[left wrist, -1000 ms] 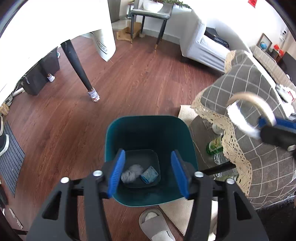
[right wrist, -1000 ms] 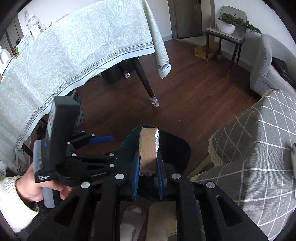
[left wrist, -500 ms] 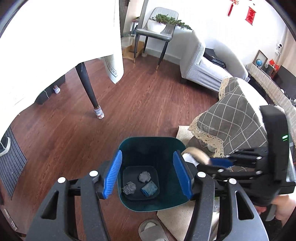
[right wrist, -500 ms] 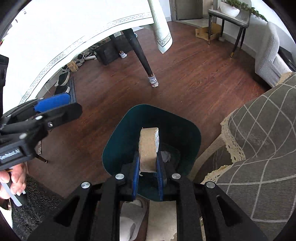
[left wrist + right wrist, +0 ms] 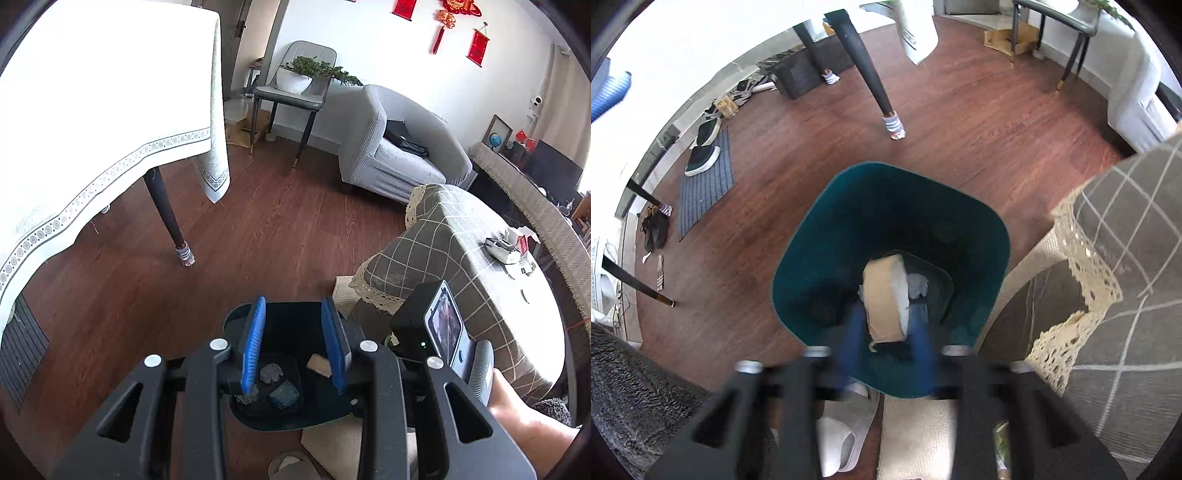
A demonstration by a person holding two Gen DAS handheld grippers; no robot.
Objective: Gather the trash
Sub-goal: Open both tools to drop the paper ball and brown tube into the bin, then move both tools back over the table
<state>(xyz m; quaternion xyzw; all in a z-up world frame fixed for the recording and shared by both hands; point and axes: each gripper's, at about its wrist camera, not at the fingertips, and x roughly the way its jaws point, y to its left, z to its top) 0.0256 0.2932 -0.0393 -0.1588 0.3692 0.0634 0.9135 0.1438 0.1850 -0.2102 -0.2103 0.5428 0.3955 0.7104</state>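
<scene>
the wooden floor (image 5: 979,122) takes up most of both views, with a dining table under a white tablecloth (image 5: 92,122) on one side and a low table under a grey checked cloth (image 5: 461,240) on the other. between them stands the teal bin (image 5: 812,258), open at the top, beside a pale slipper (image 5: 842,435) on the floor. the right gripper (image 5: 884,354) hangs right over the bin's mouth; its jaws have just been opening and stand apart, and the roll of brown tape (image 5: 886,299) sits loose between the blurred blue pads, tilted, with no pad clearly pressing on it. the left gripper (image 5: 293,354) looks down from higher up with nothing between its fingers; its jaws have just been closing to a narrow gap. crumpled grey scraps (image 5: 270,372) and a blue packet (image 5: 283,394) lie on the bin's bottom.
</scene>
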